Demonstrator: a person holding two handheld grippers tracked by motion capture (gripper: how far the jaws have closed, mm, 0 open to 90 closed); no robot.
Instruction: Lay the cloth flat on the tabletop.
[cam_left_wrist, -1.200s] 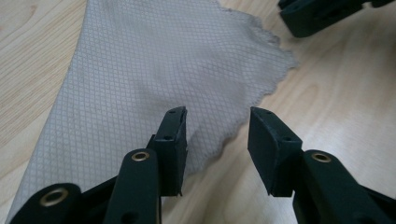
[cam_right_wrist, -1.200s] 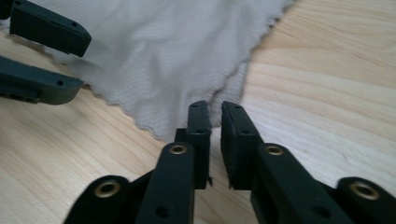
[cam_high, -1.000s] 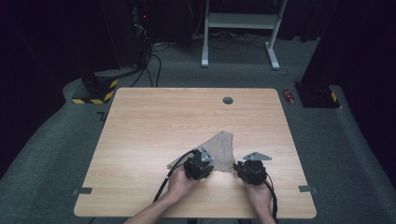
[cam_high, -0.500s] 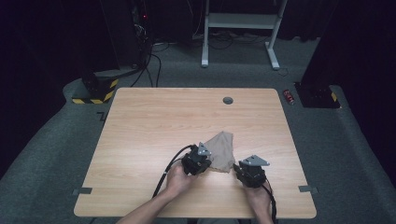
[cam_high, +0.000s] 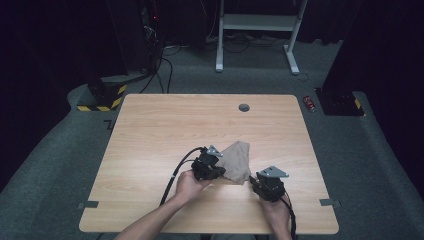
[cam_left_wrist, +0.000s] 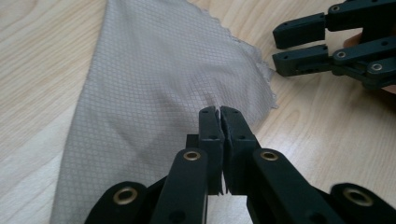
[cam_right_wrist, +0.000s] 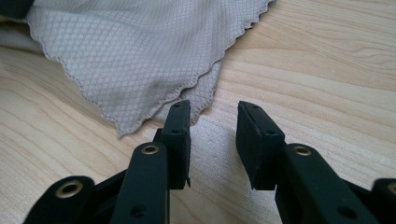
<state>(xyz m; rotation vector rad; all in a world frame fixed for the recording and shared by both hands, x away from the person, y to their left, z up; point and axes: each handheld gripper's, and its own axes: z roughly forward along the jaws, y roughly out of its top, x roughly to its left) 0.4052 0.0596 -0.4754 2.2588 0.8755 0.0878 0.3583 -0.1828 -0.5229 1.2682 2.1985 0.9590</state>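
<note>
right now the beige, diamond-weave cloth with scalloped edges (cam_high: 237, 159) lies crumpled near the front of the pale wooden surface (cam_high: 165, 125), pinched by the left gripper (cam_left_wrist: 219, 112), while the right gripper (cam_right_wrist: 212, 122), jaws spread, sits just short of its nearest corner.

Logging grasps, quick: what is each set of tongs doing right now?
Left tongs: closed, pinching the grey cloth.
Right tongs: open, holding nothing, beside the cloth's edge.

Cloth (cam_left_wrist: 154, 93) edge between left gripper (cam_left_wrist: 220, 114) fingers (hidden), bottom cut off.
</note>
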